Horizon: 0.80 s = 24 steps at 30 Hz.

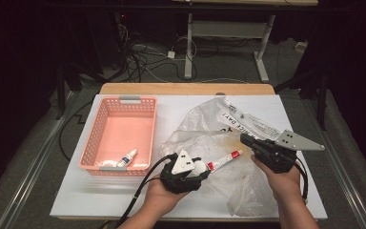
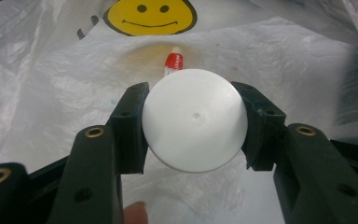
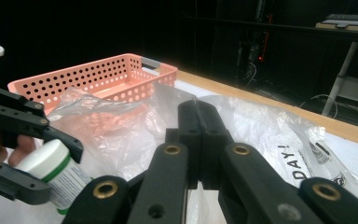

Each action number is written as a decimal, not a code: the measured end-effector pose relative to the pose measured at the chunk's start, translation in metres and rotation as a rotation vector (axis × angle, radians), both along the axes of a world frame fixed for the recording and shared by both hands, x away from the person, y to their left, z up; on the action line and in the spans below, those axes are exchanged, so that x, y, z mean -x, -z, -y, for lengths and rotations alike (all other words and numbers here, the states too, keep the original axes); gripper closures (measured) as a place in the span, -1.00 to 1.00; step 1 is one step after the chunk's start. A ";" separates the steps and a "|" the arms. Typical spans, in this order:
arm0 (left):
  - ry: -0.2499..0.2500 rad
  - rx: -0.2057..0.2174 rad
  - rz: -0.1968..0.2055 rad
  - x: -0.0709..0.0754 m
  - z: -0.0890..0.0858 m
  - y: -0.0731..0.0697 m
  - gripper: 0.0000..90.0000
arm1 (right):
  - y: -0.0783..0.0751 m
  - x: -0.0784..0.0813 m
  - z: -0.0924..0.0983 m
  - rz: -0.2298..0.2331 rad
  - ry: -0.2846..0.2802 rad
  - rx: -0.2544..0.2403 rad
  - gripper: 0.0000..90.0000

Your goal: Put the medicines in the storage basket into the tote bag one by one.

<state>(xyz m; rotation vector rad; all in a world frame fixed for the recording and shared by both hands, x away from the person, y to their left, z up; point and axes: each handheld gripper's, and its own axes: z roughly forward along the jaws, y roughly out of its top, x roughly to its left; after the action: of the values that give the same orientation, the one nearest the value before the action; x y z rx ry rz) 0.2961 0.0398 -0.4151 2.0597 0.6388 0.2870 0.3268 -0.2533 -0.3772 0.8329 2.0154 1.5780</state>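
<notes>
My left gripper [image 1: 200, 168] is shut on a small white bottle [image 1: 199, 167] and holds it by its sides just above the plastic bag. In the left gripper view the bottle's round white end [image 2: 195, 120] sits between the two jaws. The right gripper view shows this bottle [image 3: 51, 170] with a white cap and a green-edged label. A red and white tube [image 1: 224, 160] lies on the bag just beyond the bottle. My right gripper [image 1: 246, 139] is at the right, its jaws pressed together [image 3: 198, 105] where the clear film rises to their tips.
A pink perforated basket [image 1: 124, 102] stands at the left on the white board, with a small white tube [image 1: 127, 157] at its near end. The crumpled clear plastic bag [image 1: 205, 119], printed with a smiley face [image 2: 150, 16], covers the middle and right.
</notes>
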 end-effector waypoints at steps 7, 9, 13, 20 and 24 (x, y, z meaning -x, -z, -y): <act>0.004 0.021 -0.017 -0.012 0.012 0.000 0.09 | 0.000 0.000 0.000 0.000 -0.002 -0.003 1.00; 0.007 0.023 -0.017 -0.015 0.016 0.000 0.09 | 0.000 0.000 0.000 0.004 -0.004 -0.002 1.00; 0.020 0.032 -0.023 -0.019 0.026 0.001 0.09 | 0.000 0.000 -0.001 0.004 -0.003 -0.002 1.00; 0.039 0.039 -0.024 -0.024 0.043 0.004 0.09 | -0.001 0.000 0.000 0.005 0.000 -0.003 1.00; 0.048 0.041 -0.027 -0.028 0.053 0.008 0.09 | -0.001 0.000 0.001 0.006 0.002 -0.006 1.00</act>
<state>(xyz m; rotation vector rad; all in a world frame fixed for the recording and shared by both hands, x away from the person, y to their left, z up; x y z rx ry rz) 0.3245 -0.0136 -0.4233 2.0392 0.6058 0.2165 0.3270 -0.2538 -0.3763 0.8310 2.0056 1.5849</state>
